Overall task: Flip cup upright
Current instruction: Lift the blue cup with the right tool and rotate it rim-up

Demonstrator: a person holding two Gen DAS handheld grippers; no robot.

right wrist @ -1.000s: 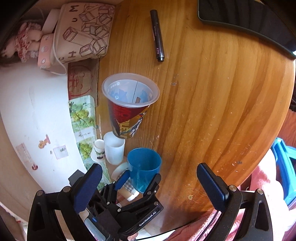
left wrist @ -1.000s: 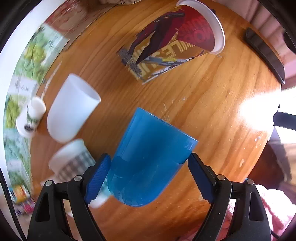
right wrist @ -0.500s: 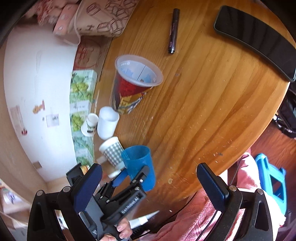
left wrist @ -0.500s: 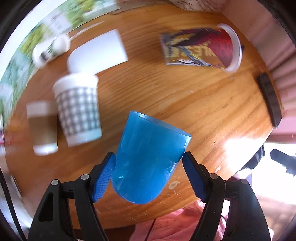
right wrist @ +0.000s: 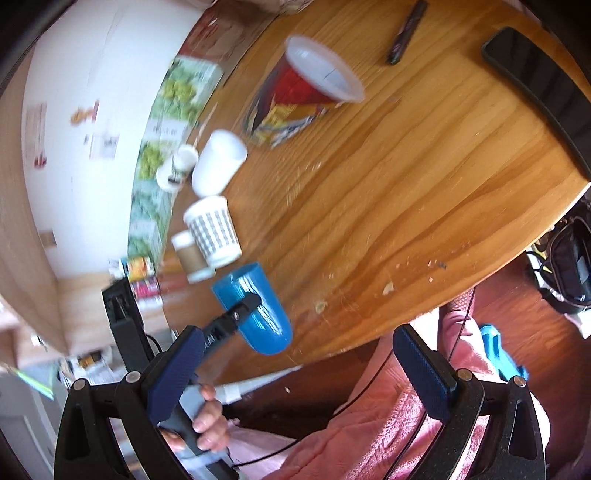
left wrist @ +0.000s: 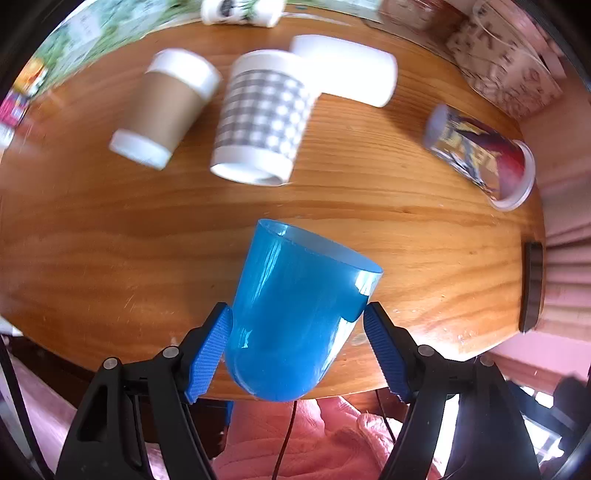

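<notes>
While the left gripper is clamped on the blue cup, both blue pads pressing its lower wall near the rounded base, the cup sits at lower centre of the left wrist frame with its open rim aimed away toward the table; gripping low on the body likely leaves the rim free so it can be turned mouth-up and set down. Seen from the right wrist view, the same cup hangs at lower left of centre, just over the near table edge, tilted, with the hand on the left tool's handle below it. Right gripper stands wide apart with nothing between its pads, apparently held back as a spare. Beyond the cup, upper part of the left frame: a brown-sleeved paper cup, a grey checked cup and a plain white cup, clustered close, too blurred to say touching. A printed red and yellow cup at the right carries large lettering, blurred and not readable. In the right frame a dark marker and a black phone lie at the top right, well apart from the cup; a small white bottle has a dark label, illegible. Flip judged partway, cup not yet set down
</notes>
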